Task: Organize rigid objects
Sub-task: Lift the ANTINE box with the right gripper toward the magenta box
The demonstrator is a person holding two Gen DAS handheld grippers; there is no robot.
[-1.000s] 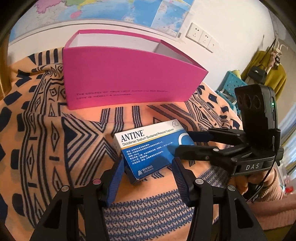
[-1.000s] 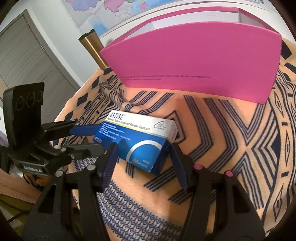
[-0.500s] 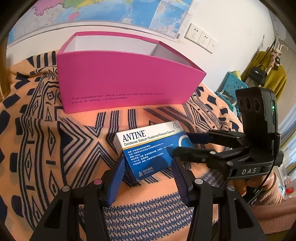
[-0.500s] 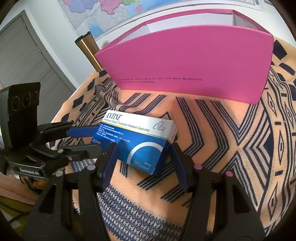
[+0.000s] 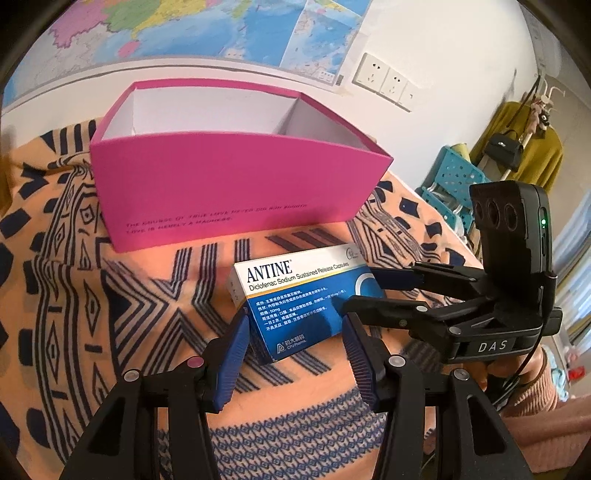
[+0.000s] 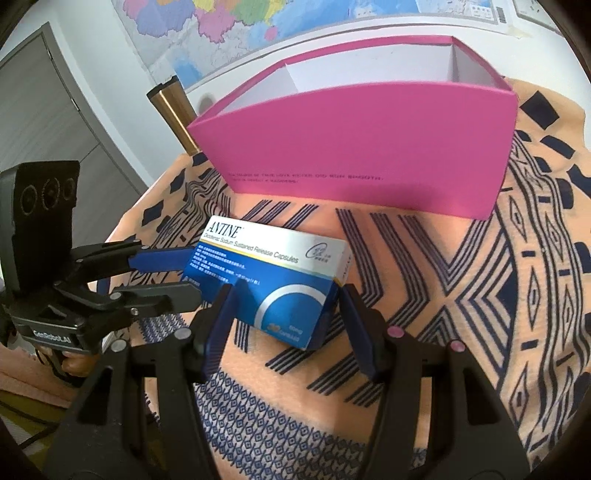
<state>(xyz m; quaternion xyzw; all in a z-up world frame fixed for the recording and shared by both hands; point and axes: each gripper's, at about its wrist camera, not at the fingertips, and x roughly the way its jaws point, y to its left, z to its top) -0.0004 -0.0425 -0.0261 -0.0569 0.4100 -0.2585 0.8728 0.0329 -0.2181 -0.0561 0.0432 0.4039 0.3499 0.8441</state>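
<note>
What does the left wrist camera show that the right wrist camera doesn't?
Only the left wrist view shows the wall sockets, a turquoise crate and a coat rack with a black handbag.

Only the right wrist view shows a grey door and a brass post behind the table.

Both show the open pink box, the blue and white ANTINE medicine carton held between both grippers' fingers, the patterned orange cloth and the wall map.

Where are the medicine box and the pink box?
medicine box (image 5: 295,275), left wrist view, white top face.
pink box (image 6: 369,147), right wrist view, front wall.
</note>
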